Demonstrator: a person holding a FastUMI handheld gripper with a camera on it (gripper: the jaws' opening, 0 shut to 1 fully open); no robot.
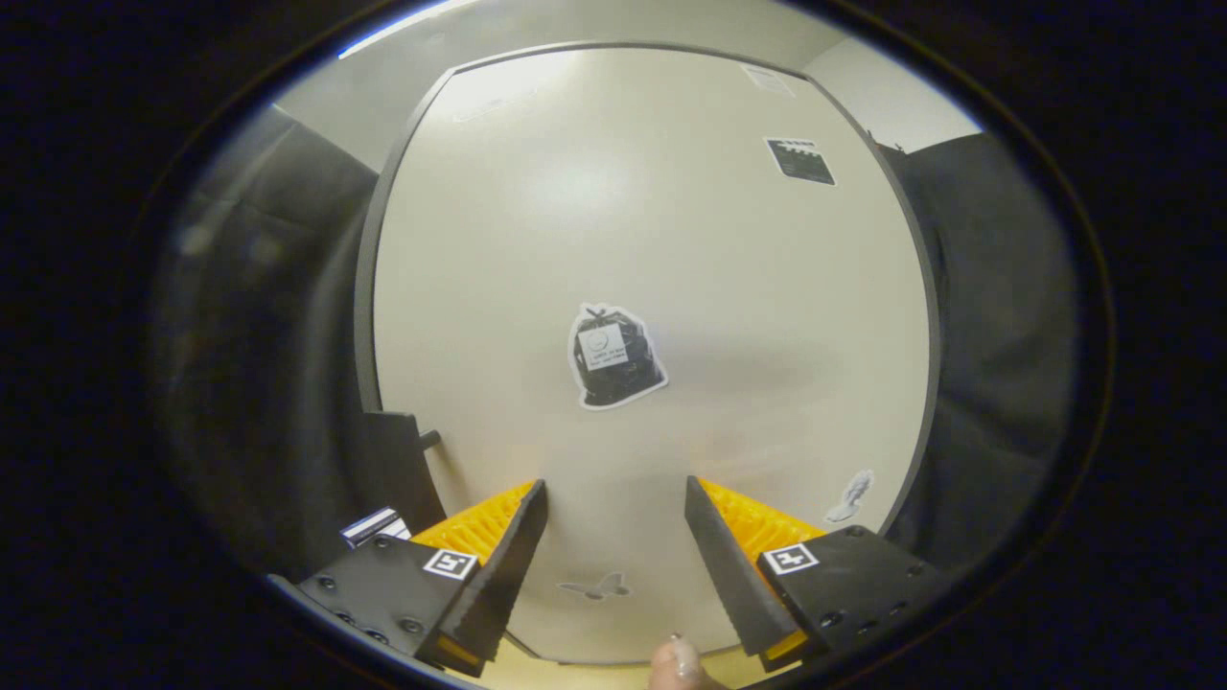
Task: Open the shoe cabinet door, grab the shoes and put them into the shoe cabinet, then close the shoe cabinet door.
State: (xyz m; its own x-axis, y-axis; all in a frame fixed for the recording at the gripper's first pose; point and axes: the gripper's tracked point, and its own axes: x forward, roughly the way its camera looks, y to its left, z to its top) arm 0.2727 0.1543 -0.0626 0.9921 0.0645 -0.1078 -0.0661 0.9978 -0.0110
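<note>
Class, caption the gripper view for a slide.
Open tool faces the shut cabinet door, just below its bag sticker.

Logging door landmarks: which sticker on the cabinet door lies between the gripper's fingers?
The butterfly sticker, low between the open gripper fingers; the bin-bag sticker sits beyond them.

I am standing in a staged booth, not in a real home. Black cloth [997, 345] is hanging on the left and the right. Between them a pale cabinet door [671, 240] is facing me, closed, with stickers on it. Behind it a plain white wall [901, 96] is rising, lit from above.
</note>
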